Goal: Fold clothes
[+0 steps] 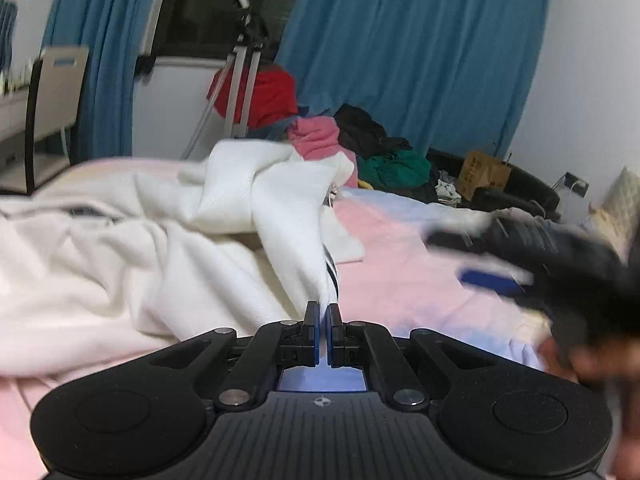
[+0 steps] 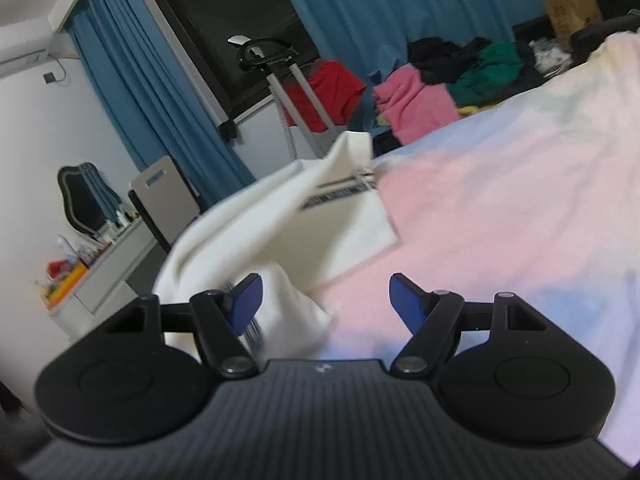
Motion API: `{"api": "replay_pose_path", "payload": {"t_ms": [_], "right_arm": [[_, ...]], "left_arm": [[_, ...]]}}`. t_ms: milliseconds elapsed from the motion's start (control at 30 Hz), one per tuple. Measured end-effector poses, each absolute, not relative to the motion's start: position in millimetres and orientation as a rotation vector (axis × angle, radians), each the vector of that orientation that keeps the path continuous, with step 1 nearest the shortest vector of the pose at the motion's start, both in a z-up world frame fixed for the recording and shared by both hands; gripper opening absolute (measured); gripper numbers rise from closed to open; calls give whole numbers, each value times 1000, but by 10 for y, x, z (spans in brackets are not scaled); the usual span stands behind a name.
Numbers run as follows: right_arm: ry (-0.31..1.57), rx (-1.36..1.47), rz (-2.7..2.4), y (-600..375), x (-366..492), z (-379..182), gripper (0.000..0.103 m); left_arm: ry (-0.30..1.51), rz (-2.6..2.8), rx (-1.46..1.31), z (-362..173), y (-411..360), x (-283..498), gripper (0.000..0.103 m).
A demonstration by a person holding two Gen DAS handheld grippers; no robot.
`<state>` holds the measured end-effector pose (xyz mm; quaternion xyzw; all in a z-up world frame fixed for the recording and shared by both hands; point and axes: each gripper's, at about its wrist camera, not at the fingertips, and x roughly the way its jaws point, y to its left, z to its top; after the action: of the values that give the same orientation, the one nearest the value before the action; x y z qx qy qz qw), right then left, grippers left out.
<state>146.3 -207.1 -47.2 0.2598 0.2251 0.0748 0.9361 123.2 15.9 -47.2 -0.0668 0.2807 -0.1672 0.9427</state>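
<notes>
Left wrist: my left hand-held gripper (image 1: pixel 323 312) pinches a corner of the white garment (image 1: pixel 248 216), which trails toward 11 o'clock over the bed (image 1: pixel 400 264).
Right wrist: my right hand-held gripper (image 2: pixel 326 300) gapes wide, empty; garment at 10 o'clock.
Progress: early, I judge; garment rumpled, pile (image 2: pixel 452 80) at 1 o'clock unfolded.
</notes>
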Motion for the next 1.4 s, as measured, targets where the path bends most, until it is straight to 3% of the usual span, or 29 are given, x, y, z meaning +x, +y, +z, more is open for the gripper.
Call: {"api": "replay_pose_path", "payload": {"t_ms": [200, 467, 567, 633, 700, 1067, 1267, 1400], "right_arm": [[528, 481, 130, -1876, 2725, -293, 70], [640, 464, 20, -1638, 4125, -441, 70], [677, 451, -15, -1526, 4391, -554, 41], [734, 406, -23, -1440, 4544, -640, 33], [771, 350, -40, -1349, 4622, -698, 10], [540, 352, -127, -1725, 3769, 44, 6], [312, 376, -250, -2408, 2673, 469, 6], [239, 497, -392, -2991, 1740, 337, 6]], "left_arm": [[544, -356, -118, -690, 247, 1360, 3], [668, -378, -260, -1112, 381, 1855, 3], [719, -376, -341, -1265, 512, 2052, 3], [747, -377, -391, -1359, 596, 2162, 3], [758, -379, -424, -1424, 660, 2235, 3], [681, -399, -347, -1450, 654, 2107, 3], [606, -469, -293, -1378, 680, 1794, 3], [557, -530, -252, -1353, 690, 1579, 3]]}}
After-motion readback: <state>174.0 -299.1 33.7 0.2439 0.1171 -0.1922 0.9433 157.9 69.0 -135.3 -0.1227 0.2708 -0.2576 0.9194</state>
